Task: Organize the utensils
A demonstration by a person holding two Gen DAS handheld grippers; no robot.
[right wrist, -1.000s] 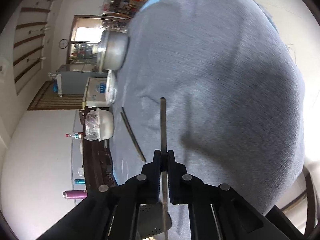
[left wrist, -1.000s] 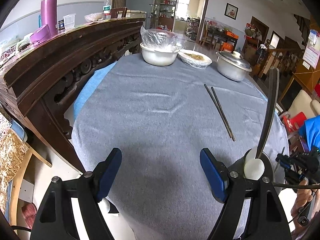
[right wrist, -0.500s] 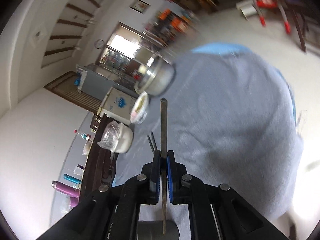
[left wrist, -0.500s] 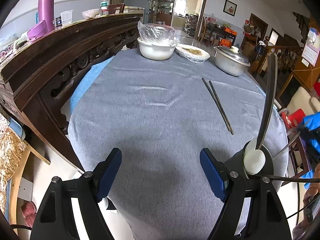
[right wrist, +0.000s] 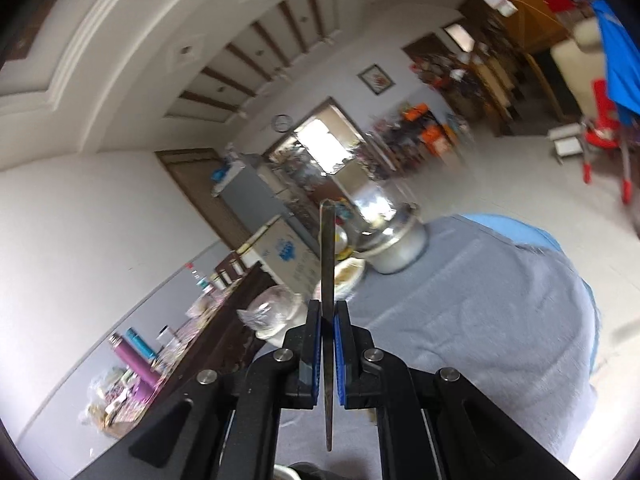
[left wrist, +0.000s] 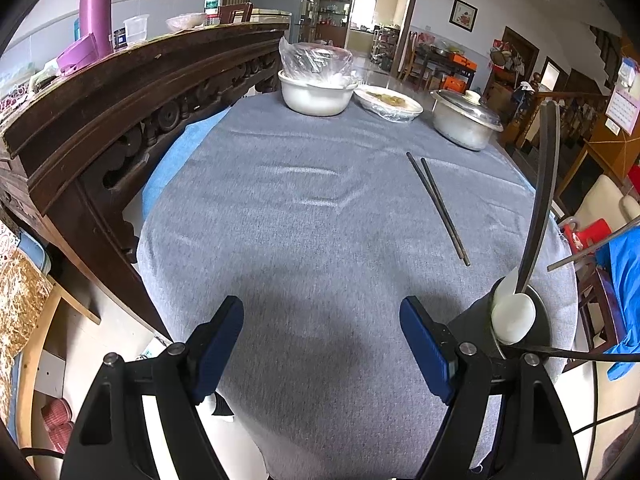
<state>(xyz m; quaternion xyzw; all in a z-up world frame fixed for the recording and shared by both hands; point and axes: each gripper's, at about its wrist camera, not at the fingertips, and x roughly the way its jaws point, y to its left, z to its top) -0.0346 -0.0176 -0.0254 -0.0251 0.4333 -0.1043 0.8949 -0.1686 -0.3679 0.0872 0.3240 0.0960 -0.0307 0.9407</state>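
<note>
White bowl (left wrist: 316,98), covered dish (left wrist: 388,103), lidded steel pot (left wrist: 464,120) at far edge; purple flask (left wrist: 95,16) on sideboard.

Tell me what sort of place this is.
Most likely a family home's dining room: a cloth-covered table carries a lidded pot, a wrapped bowl and chopsticks, with a carved wooden sideboard beside it and cluttered living space behind.

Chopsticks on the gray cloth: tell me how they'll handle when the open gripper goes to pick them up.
The chopsticks look thin, rigid and probably light. Being slender rods lying flat on the tablecloth, they may roll or scissor apart under the left gripper. The soft cloth probably damps sliding.
</note>
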